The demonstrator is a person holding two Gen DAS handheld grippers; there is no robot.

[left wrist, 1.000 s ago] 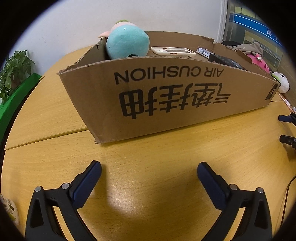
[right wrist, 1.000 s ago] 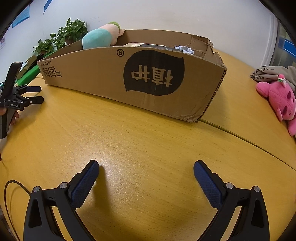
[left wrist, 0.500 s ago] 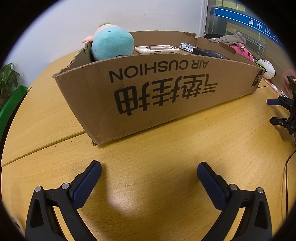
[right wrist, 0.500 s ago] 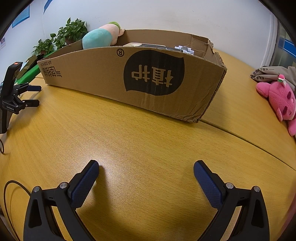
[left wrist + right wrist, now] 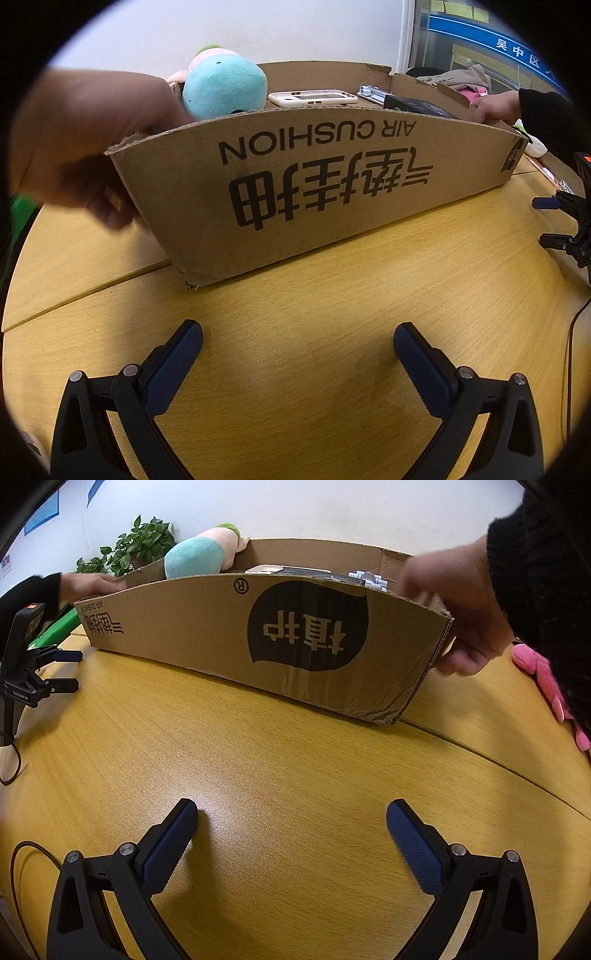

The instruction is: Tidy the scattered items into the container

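Note:
A long cardboard box [image 5: 314,184] stands on the wooden table; it also shows in the right wrist view [image 5: 258,642]. Inside are a teal plush toy [image 5: 223,88], a white handheld device [image 5: 312,98] and a black item [image 5: 417,107]. Bare hands grip both ends of the box [image 5: 85,140] [image 5: 458,605]. My left gripper [image 5: 297,350] rests on the table in front of the box, open and empty. My right gripper [image 5: 291,827] also rests on the table, open and empty. Each gripper shows in the other's view [image 5: 554,221] [image 5: 55,672].
A pink plush toy [image 5: 543,672] lies on the table right of the box. A beige cloth [image 5: 465,77] and a white object [image 5: 535,147] lie behind it. A potted plant [image 5: 133,550] stands at the far left. A black cable [image 5: 14,753] runs along the table's left edge.
Both grippers now lie still on the table. Two bare hands have come in and taken hold of the two ends of the box.

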